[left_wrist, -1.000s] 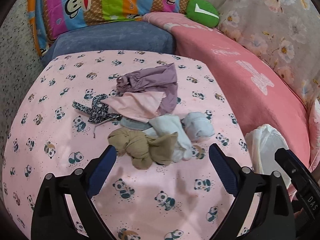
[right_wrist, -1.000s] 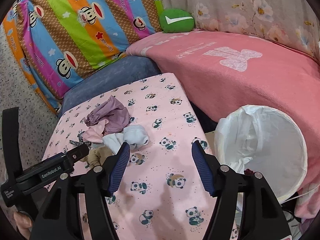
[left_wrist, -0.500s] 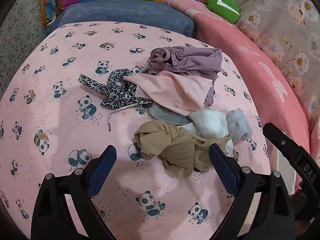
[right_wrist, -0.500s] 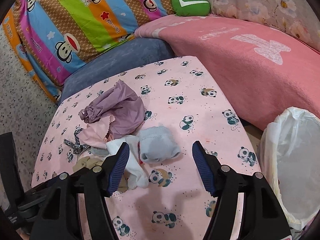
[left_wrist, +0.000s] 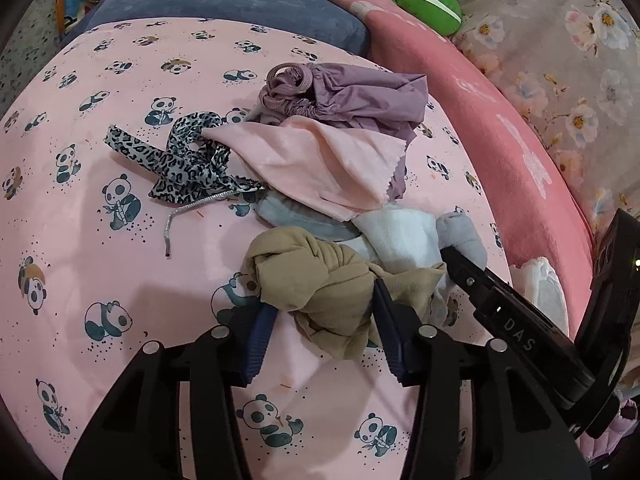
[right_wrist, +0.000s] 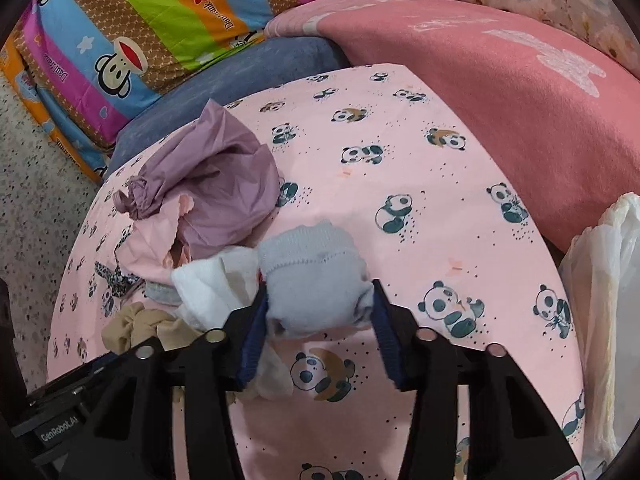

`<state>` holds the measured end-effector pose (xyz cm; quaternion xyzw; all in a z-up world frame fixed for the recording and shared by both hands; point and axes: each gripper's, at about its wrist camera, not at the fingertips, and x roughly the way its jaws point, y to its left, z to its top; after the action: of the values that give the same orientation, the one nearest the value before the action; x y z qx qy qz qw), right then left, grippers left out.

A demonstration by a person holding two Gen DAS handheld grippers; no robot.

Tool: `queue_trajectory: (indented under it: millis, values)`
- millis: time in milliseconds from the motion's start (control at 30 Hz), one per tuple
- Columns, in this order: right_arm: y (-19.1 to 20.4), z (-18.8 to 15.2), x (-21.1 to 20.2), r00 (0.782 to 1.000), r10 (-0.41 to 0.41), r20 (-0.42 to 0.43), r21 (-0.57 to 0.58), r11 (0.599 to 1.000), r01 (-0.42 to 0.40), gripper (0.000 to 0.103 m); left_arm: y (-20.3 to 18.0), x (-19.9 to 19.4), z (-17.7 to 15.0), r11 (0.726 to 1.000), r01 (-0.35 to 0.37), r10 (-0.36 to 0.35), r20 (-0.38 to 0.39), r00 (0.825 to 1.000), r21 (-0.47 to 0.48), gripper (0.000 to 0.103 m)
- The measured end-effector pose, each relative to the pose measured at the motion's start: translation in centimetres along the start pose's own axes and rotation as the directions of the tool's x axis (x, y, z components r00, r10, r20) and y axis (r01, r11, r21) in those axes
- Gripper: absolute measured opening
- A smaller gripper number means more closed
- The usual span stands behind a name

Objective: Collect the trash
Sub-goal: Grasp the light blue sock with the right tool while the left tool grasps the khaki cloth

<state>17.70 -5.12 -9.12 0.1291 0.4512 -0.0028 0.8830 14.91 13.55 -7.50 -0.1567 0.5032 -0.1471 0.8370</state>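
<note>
Tan knotted cloth (left_wrist: 316,280) lies at the near edge of the rag pile on the panda-print surface (left_wrist: 100,240), pinched by the left hand-held gripper (left_wrist: 320,320). Beside it, the grey sock (right_wrist: 316,276) sits pinched in the right hand-held gripper (right_wrist: 316,320). Recommendation: lift straight, shedding the white cloth (right_wrist: 212,284), toward the lined bin (right_wrist: 604,280).

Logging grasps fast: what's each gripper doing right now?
Left gripper: fingers shut on the tan knotted cloth.
Right gripper: fingers shut on the pale blue sock.
</note>
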Motion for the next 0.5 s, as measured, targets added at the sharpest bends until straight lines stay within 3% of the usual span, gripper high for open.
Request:
queue_trajectory:
  millis: [100, 500]
  values:
    - [0.2, -0.3, -0.9, 1.000, 0.004, 0.017, -0.003, 1.000, -0.004, 0.030, -0.4, -0.7, 0.1, 1.000, 0.004, -0.004, 0.013, 1.000, 0.004, 0.044]
    - [-1.4, 0.2, -10.9, 0.978, 0.031, 0.206, 0.031, 0.999, -0.039, 0.030, -6.8, -5.9, -0.2, 0.990, -0.022, 0.004, 0.131, 0.991, 0.139, 0.044]
